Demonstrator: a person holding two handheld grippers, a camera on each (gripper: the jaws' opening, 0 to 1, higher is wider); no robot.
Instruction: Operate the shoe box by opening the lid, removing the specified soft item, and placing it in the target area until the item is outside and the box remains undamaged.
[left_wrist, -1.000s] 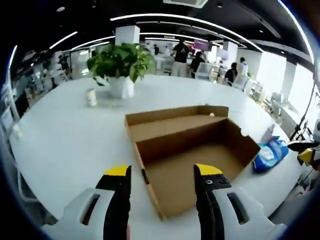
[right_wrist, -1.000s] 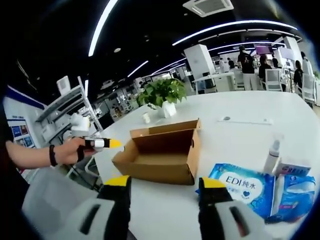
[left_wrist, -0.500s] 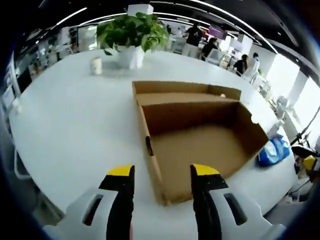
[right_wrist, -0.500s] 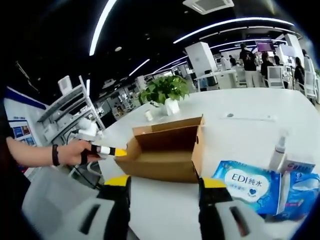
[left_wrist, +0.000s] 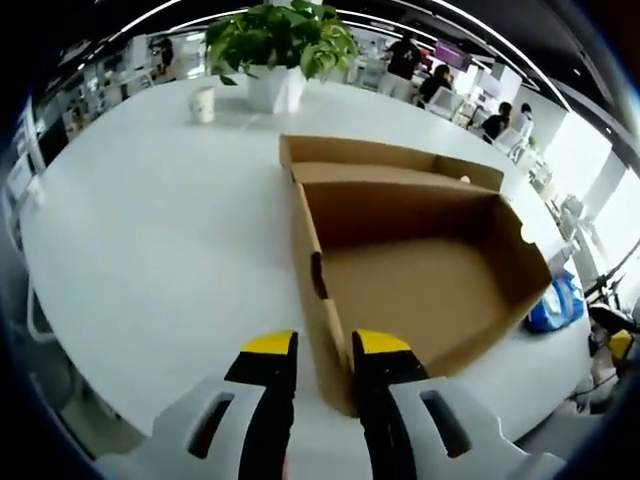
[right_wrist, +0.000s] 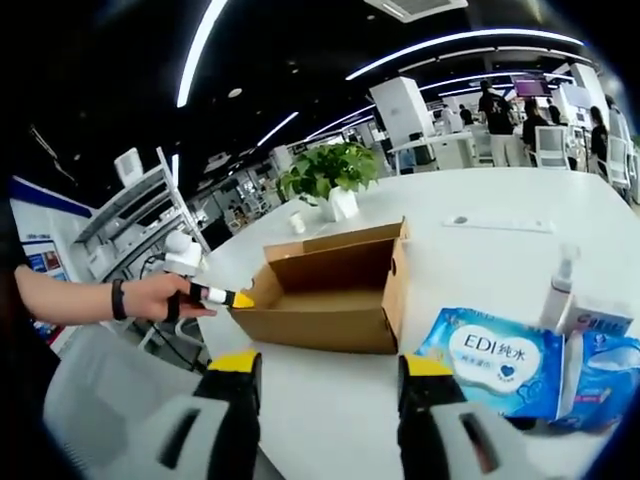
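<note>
cardboard shoe box (left_wrist: 410, 260) lies open and empty; left gripper (left_wrist: 326, 345) pinches its near wall, grip light to avoid creasing. right gripper (right_wrist: 326, 366) open, empty; wipes pack (right_wrist: 500, 355) right.

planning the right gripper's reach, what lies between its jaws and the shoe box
In the right gripper view, only bare white table lies between the right gripper and the shoe box.
</note>
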